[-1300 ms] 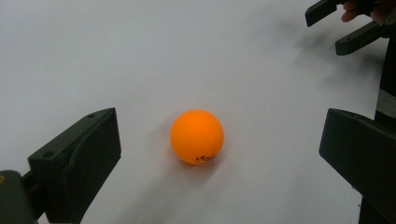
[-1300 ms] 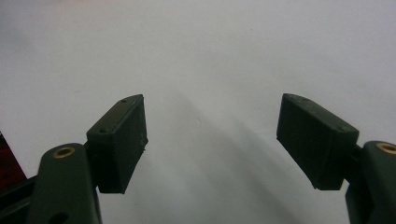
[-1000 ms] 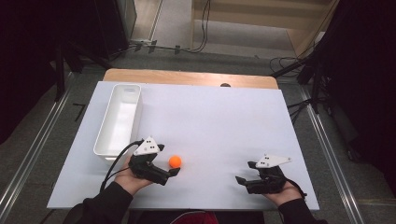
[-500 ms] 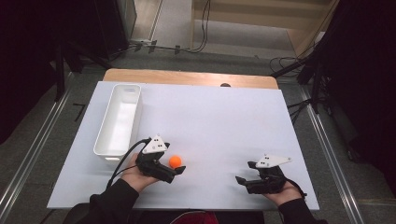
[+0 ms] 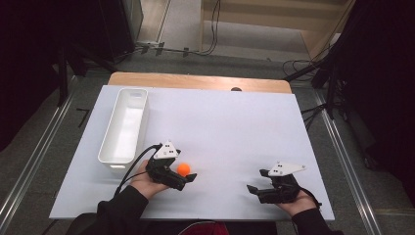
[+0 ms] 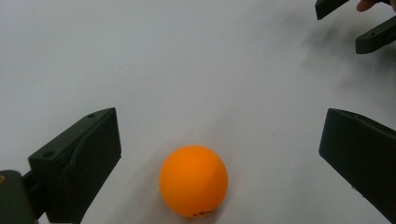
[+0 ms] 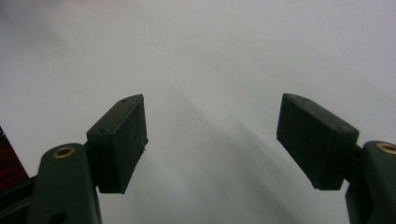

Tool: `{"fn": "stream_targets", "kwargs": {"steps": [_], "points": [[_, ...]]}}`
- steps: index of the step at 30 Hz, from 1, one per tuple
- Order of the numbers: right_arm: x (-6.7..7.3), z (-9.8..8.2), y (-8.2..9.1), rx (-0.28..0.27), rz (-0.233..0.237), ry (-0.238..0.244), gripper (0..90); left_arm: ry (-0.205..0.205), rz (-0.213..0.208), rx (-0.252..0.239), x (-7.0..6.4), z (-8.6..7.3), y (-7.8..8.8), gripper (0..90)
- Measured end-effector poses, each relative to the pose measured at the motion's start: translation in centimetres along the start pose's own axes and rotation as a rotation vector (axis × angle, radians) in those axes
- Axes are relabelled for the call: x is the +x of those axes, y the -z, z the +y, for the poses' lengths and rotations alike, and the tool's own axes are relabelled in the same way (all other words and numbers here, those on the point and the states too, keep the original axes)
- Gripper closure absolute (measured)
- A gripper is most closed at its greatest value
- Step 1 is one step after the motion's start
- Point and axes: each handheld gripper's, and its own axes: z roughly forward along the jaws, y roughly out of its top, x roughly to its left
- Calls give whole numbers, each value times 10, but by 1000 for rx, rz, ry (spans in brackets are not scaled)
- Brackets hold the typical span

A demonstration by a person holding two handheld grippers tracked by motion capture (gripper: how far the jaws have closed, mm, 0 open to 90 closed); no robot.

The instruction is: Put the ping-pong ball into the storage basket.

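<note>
Orange ball is sitting on the white table, between the jaws of my left gripper, which I am holding wide apart with daylight on both sides of it, nothing touching. I am keeping the jaws low and level with the surface so they can straddle the ball at its widest part; a round thing like this will likely squirt out if pinched high or off-centre. In the high view the ball is lying near the front edge, just right of the white bin, which I am reading as the likely drop spot, being close by. My right gripper is resting well apart at the front right, jaws spread over bare table, staying out of the way. Grasp is not yet made.
</note>
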Motion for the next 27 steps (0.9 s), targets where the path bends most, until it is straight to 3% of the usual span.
{"fn": "stream_targets", "kwargs": {"steps": [10, 16, 19, 27], "points": [[0, 0, 0, -1, -1, 7, 231, -3, -2, 25, 0, -3, -3, 0], [1, 0, 0, -1, 2, 9, 231, 24, 16, 33, 8, -8, -3, 0], [1, 0, 0, 0, 3, 13, 231, 40, 2, 30, 9, -9, -3, 0], [1, 0, 0, 1, 3, 16, 231, 24, 10, 75, 8, -12, -9, 0]]}}
